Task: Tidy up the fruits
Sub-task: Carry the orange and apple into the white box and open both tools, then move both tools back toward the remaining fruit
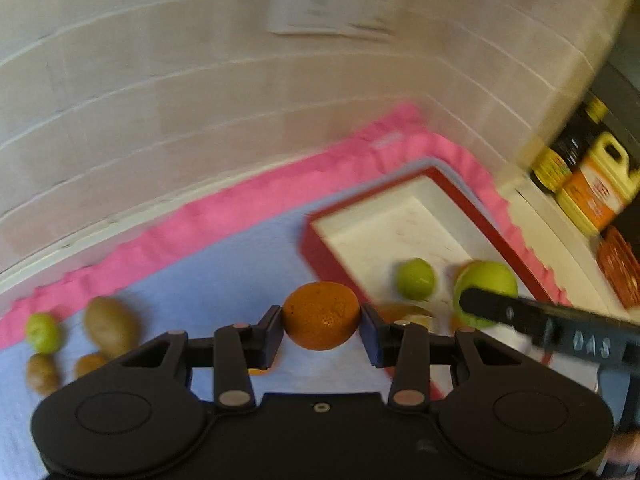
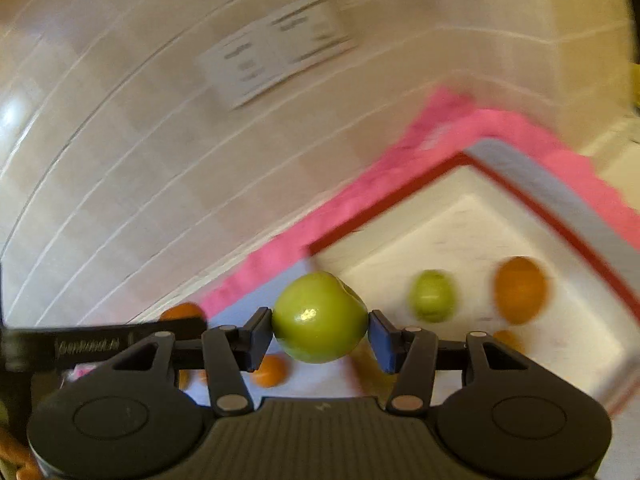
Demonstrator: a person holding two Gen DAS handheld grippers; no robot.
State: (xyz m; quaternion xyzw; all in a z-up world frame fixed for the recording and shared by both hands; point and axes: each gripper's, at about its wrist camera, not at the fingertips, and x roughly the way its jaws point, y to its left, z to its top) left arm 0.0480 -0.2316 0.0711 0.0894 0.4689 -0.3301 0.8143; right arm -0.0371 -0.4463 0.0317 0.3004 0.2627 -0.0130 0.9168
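My left gripper (image 1: 321,330) is shut on an orange (image 1: 321,315), held above the blue mat just left of the red-rimmed white tray (image 1: 384,224). My right gripper (image 2: 320,334) is shut on a green apple (image 2: 319,316), held at the tray's (image 2: 472,216) near left edge; that apple also shows in the left wrist view (image 1: 486,286) behind the right gripper's finger (image 1: 504,310). In the tray lie a smaller green fruit (image 2: 432,296), also in the left wrist view (image 1: 415,279), and an orange (image 2: 520,290).
On the mat at left lie a lime (image 1: 43,332), a potato-like brown fruit (image 1: 110,326), a kiwi (image 1: 41,374) and a small orange (image 1: 90,364). A pink cloth (image 1: 224,216) edges the mat below a tiled wall. Yellow jugs (image 1: 596,188) stand at right.
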